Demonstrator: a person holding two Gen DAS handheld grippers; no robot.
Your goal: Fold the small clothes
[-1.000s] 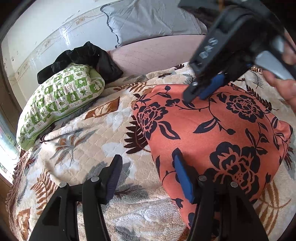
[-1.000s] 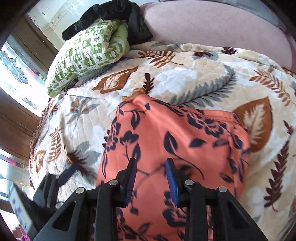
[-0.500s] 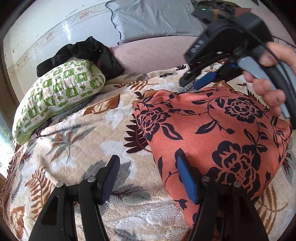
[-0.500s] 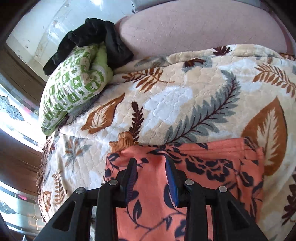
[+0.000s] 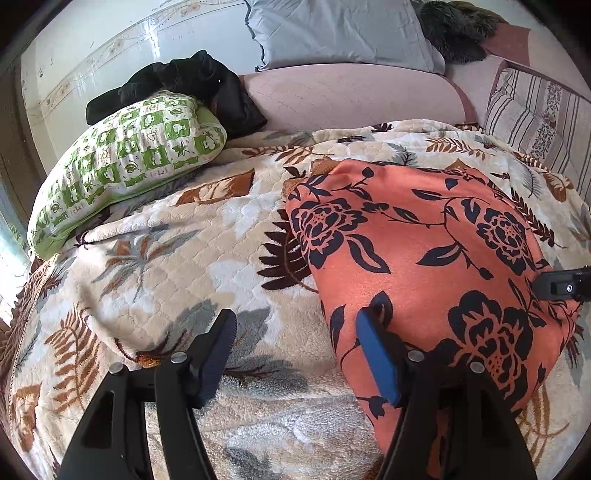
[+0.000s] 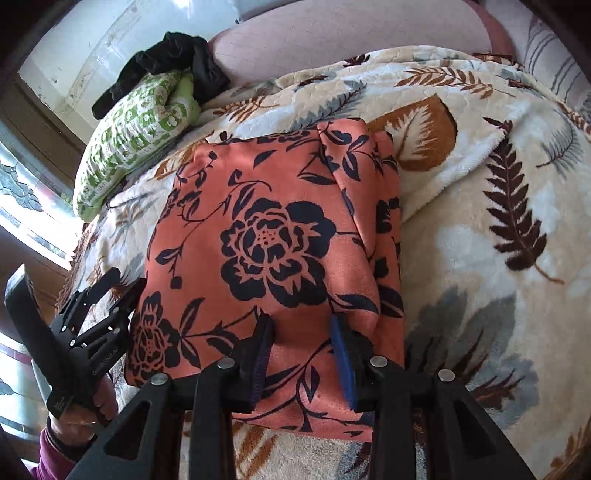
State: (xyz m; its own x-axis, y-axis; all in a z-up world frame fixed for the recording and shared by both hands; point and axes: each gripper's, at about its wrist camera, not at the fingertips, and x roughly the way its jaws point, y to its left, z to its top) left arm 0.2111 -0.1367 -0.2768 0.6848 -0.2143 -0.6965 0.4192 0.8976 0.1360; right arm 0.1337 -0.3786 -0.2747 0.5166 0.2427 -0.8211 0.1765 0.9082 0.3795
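right claw (image 6: 301, 354) apart, hovering over near edge of folded orange floral garment (image 6: 273, 236), no cloth pinched | left claw (image 5: 295, 354) jaws just been opening, straddling garment's left edge, nothing between them | garment flat on bed blanket (image 6: 480, 258), long axis running away from claws | right claw nearer its middle

One folded orange garment with a black flower print (image 5: 436, 258) is lying right of centre in the left wrist view. Three pillows are showing: one green-and-white patterned pillow (image 5: 122, 173) at left, one plain grey pillow (image 5: 340, 33) at the top, one striped pillow (image 5: 532, 114) at upper right. One leaf-print quilted blanket (image 5: 166, 266) is spreading underneath. Two black two-finger grippers (image 5: 295, 354) (image 6: 301, 354) are showing.
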